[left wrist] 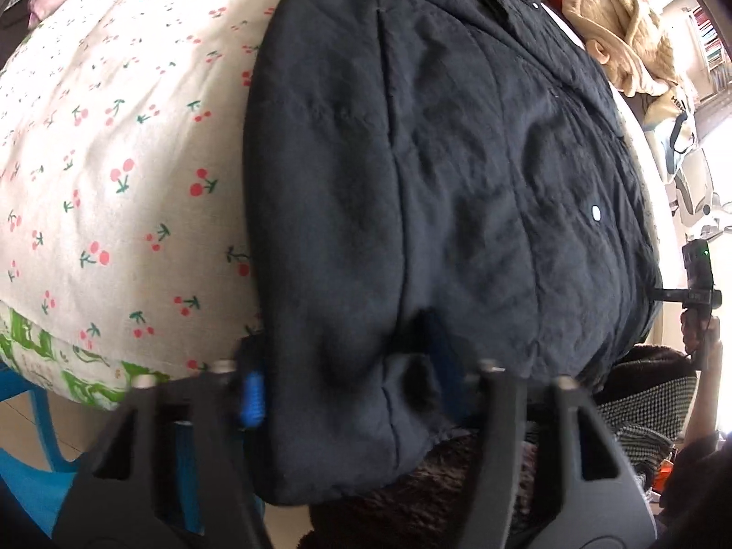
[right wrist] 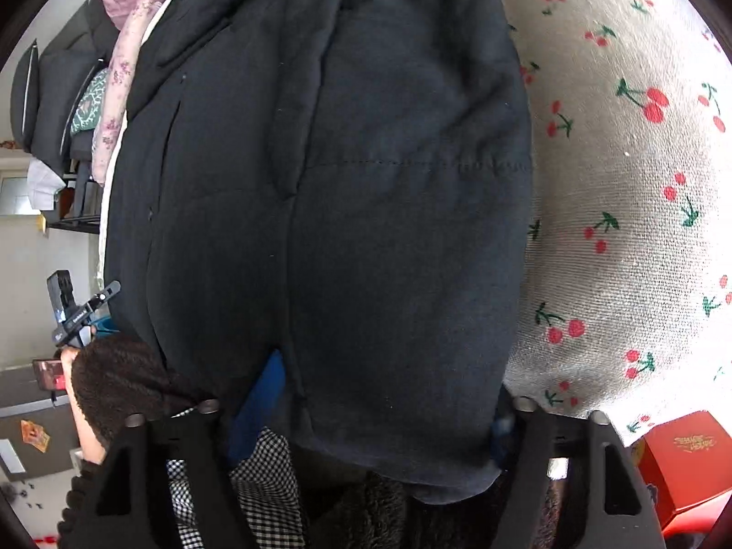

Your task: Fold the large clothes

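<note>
Step in hand, I'd say: taking hold of the jacket's bottom hem for the first fold. The dark quilted jacket [left wrist: 457, 160] lies spread front-up on the cherry-print bed cover [left wrist: 114, 137], hem hanging over the near edge. Left tongs [left wrist: 347, 389] straddle the hem at one corner, right tongs [right wrist: 379, 416] at the other; fabric sits btwn the fingers on both. Both part-open; can't tell if the pads bite the cloth yet. Next move prob needs a firm pinch through the thick padding, then both corners lifted together twd the collar, kept level.
</note>
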Tool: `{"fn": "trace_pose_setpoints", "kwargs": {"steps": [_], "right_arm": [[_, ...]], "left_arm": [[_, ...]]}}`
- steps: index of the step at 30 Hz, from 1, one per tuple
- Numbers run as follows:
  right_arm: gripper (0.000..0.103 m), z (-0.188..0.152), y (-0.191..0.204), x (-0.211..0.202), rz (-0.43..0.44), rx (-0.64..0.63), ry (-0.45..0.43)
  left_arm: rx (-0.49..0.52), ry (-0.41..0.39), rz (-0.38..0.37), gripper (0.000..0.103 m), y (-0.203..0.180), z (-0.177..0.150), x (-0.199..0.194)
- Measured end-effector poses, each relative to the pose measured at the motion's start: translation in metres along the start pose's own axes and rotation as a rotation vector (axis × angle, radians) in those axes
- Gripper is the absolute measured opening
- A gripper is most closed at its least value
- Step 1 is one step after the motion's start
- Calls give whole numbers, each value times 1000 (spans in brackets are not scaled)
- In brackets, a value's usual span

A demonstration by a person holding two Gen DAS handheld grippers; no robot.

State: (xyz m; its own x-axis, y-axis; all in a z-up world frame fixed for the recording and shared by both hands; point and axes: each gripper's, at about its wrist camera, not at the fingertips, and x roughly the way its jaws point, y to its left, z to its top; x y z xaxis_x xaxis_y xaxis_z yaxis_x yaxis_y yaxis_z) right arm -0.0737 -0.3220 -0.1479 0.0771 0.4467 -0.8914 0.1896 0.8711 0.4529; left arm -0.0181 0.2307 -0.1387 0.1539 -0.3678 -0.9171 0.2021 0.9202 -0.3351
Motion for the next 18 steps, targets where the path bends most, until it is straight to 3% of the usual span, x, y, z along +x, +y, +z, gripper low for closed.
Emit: {"fn": "trace_pose_setpoints", "kwargs": {"steps": [2, 4, 6, 11, 18], "right_arm": [[54, -1, 0, -3, 2, 8, -17], [32, -2, 1, -10, 6, 3, -42], [16, -4, 9, -21, 30, -16, -83], [14, 4, 33, -54, 76, -36, -215], [13, 42, 59, -109, 96, -23, -416]], "left_arm": [[-18, 0, -30, 22, -1, 3, -4], [-30, -7, -51, 16, -4, 7, -11], [-17, -38, -71, 15, -12, 13, -22], [13, -160, -155, 14, -41, 40, -57], [-3, -293, -145, 14, -66, 102, -87]]}}
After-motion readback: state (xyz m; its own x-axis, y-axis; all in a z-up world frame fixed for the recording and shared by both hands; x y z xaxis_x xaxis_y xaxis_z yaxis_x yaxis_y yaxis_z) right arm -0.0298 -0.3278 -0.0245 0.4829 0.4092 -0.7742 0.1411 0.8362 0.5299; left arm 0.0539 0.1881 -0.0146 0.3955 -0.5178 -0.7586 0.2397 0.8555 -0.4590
